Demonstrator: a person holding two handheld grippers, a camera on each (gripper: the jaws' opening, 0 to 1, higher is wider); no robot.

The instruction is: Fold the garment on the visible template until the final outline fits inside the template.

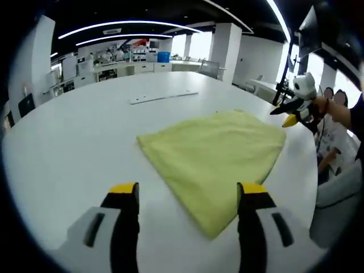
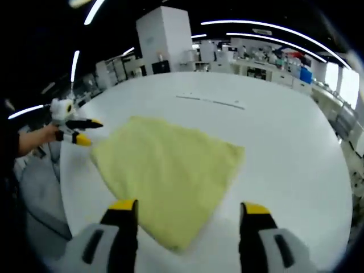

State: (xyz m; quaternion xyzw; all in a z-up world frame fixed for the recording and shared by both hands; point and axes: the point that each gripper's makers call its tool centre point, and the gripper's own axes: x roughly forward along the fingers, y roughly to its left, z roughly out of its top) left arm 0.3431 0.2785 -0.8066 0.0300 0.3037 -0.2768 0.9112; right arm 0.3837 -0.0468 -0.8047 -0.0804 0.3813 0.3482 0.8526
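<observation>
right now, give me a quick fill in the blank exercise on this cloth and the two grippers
1. The cloth lying on the table is ____ in colour.
2. The left gripper has its jaws ____, holding nothing.
3. The right gripper hovers with the cloth's near ____ between its jaws.
4. The table top is ____ in colour.

Missing words: yellow; open; corner; white
</observation>
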